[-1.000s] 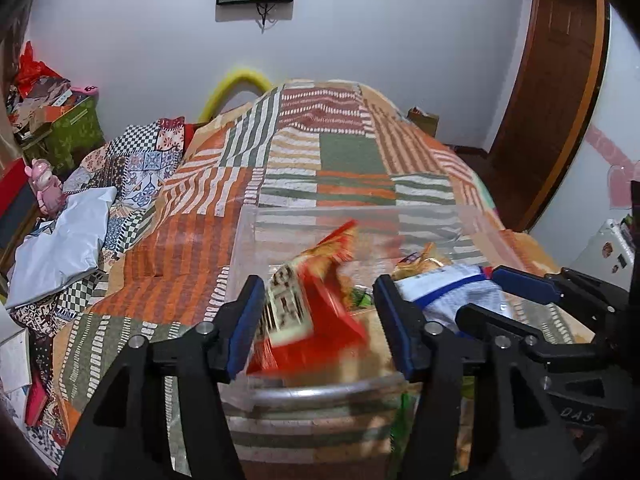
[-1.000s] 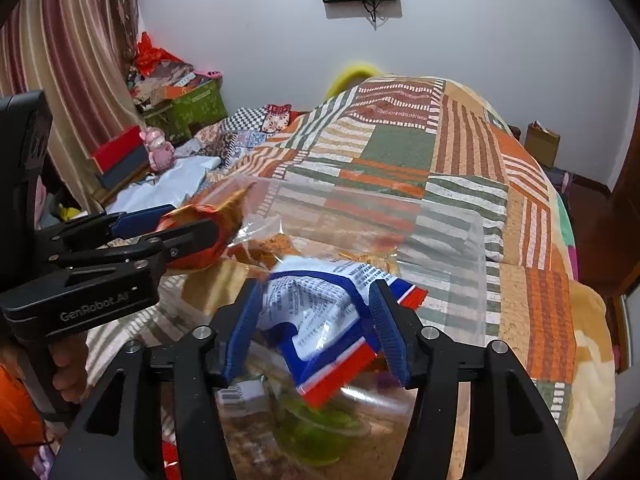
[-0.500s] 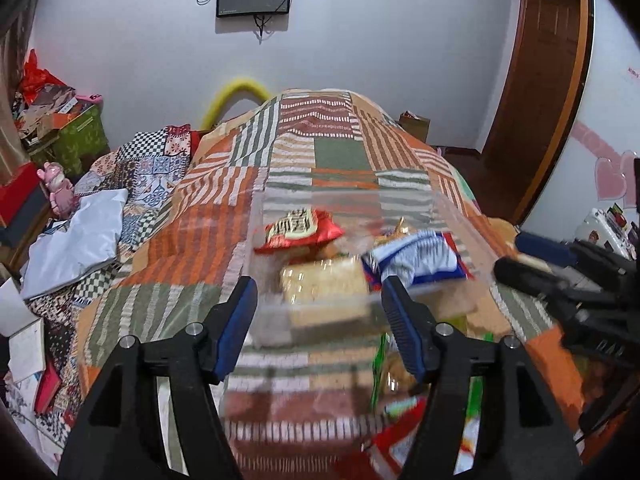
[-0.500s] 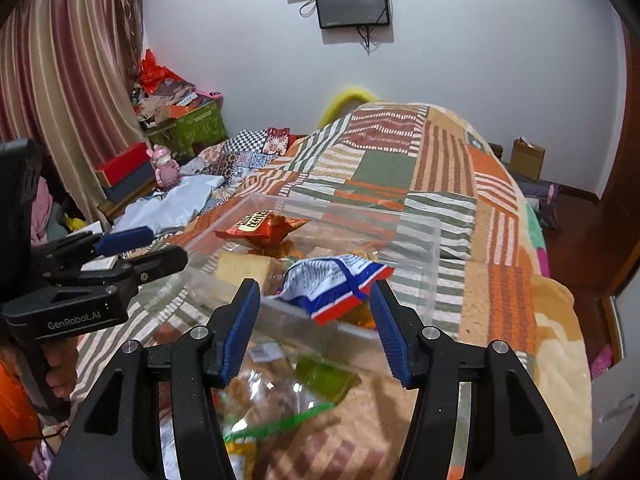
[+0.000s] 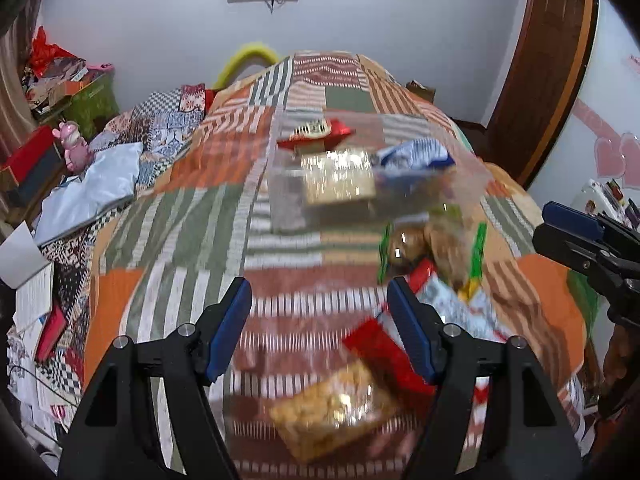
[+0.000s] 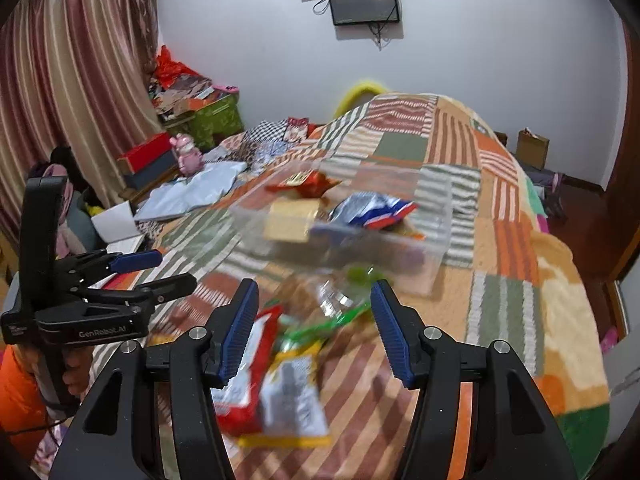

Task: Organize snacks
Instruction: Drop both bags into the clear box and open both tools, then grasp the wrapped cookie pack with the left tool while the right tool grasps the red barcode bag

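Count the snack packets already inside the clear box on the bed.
3 show in the clear box: a red packet at the far left, a tan packet in front of it, a blue-and-white packet to the right. Others may lie hidden beneath.

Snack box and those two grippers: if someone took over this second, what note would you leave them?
Left gripper: empty, jaws opening.
Right gripper: open, empty.
Clear box on the bed holds a red packet, a blue-white packet and a yellowish pack.
Left to do: loose packets in front of the box, a green-edged bag, a red-white packet and a bag of yellow snacks.
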The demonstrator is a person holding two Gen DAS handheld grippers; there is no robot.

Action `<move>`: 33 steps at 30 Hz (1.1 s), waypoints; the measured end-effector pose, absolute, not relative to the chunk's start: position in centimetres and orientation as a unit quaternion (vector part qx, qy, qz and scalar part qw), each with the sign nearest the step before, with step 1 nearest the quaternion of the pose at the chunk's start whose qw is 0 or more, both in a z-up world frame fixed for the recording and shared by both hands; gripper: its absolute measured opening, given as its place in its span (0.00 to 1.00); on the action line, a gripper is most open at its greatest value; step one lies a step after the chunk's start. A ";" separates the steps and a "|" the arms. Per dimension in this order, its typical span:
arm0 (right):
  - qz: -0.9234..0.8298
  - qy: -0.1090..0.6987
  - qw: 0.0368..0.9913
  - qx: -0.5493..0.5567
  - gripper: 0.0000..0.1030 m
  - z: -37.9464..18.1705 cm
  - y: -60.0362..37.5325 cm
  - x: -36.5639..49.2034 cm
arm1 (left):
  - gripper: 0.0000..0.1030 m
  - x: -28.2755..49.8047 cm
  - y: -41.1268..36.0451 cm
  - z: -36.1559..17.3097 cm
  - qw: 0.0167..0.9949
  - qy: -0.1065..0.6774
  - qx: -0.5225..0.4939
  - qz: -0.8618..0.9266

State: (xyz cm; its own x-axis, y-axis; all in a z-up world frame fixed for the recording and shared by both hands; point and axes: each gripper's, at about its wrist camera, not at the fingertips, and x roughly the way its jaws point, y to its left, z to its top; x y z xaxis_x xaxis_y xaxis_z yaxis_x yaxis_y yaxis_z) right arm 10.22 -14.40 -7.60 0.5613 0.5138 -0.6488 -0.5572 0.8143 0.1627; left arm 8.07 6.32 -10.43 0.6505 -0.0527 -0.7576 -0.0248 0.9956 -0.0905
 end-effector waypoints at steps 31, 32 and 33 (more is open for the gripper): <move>0.311 0.416 0.850 -0.088 0.64 -12.5 -8.2 6.4 | 0.72 4.8 7.8 -16.4 0.892 0.445 -0.061 -0.052; 0.310 0.416 0.850 -0.092 0.66 -12.5 -7.9 6.4 | 0.68 4.8 8.1 -16.4 0.894 0.441 -0.063 -0.050; 0.310 0.415 0.850 -0.096 0.70 -12.6 -7.6 6.4 | 0.68 4.7 8.3 -16.3 0.895 0.438 -0.063 -0.048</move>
